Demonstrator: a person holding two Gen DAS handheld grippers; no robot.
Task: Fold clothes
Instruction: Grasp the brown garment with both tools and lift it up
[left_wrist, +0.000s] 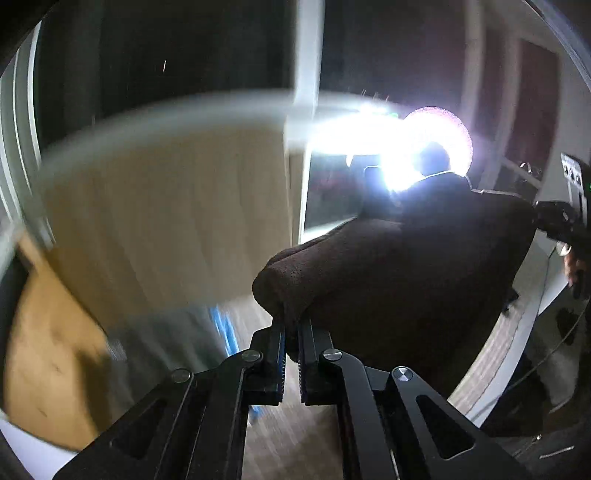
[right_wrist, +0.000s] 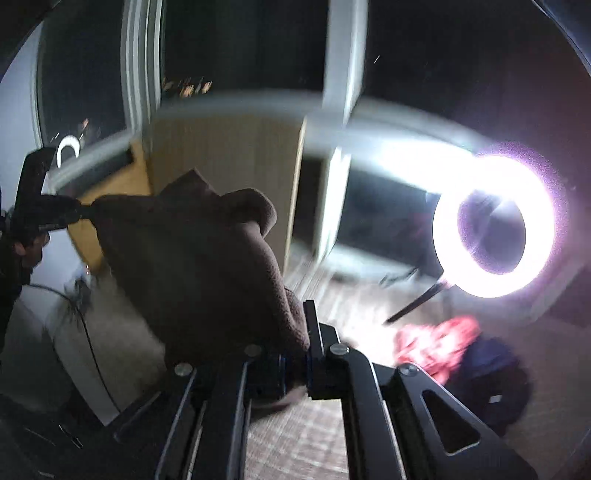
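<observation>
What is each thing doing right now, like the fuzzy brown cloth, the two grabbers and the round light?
Brown fleece garment: lifted up, hanging between both grippers.
Left gripper: shut on one edge of the garment.
Right gripper: shut on another edge of it.
Ring light: switched on, glaring.
Red-and-white cloth: crumpled, lying below, blurred.
Dark blue cloth: lying beside the red one.

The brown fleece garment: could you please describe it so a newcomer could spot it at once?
Start at the glowing ring light; the brown fleece garment hangs left of it, stretched between the left tongs and right tongs. Unlike the red and navy clothes heaped below, it is held up.
</observation>
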